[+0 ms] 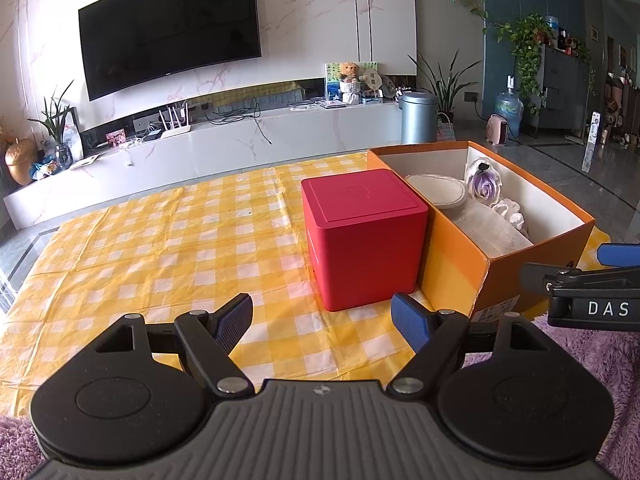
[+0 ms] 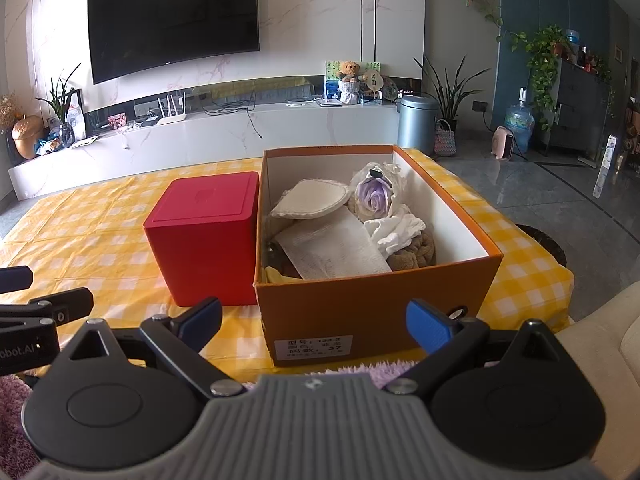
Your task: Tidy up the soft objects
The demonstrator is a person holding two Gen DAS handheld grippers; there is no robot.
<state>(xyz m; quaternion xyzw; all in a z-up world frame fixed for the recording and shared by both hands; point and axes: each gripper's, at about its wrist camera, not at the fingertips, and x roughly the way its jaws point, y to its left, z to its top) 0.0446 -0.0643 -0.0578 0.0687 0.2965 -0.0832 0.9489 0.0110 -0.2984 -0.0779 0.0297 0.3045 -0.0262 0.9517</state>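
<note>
An open orange cardboard box (image 2: 360,312) (image 1: 452,272) stands on the yellow checked tablecloth (image 1: 160,248). Inside lie soft things: a white round pad (image 2: 310,200), a purple fabric rose (image 2: 374,196) (image 1: 486,188), a white folded cloth (image 2: 336,248), a white ruffled piece (image 2: 396,228) and a brown plush item (image 2: 416,254). A closed red cube box (image 2: 206,236) (image 1: 364,236) touches the orange box's left side. My left gripper (image 1: 322,320) is open and empty, near the table's front edge before the red box. My right gripper (image 2: 314,322) is open and empty, just in front of the orange box.
A fluffy purple rug or blanket (image 1: 600,360) (image 2: 360,372) lies at the table's near edge. Beyond the table stand a white TV console (image 1: 240,140), a wall TV (image 1: 168,28), a grey bin (image 1: 418,118) and plants. A cream sofa edge (image 2: 600,360) is at the right.
</note>
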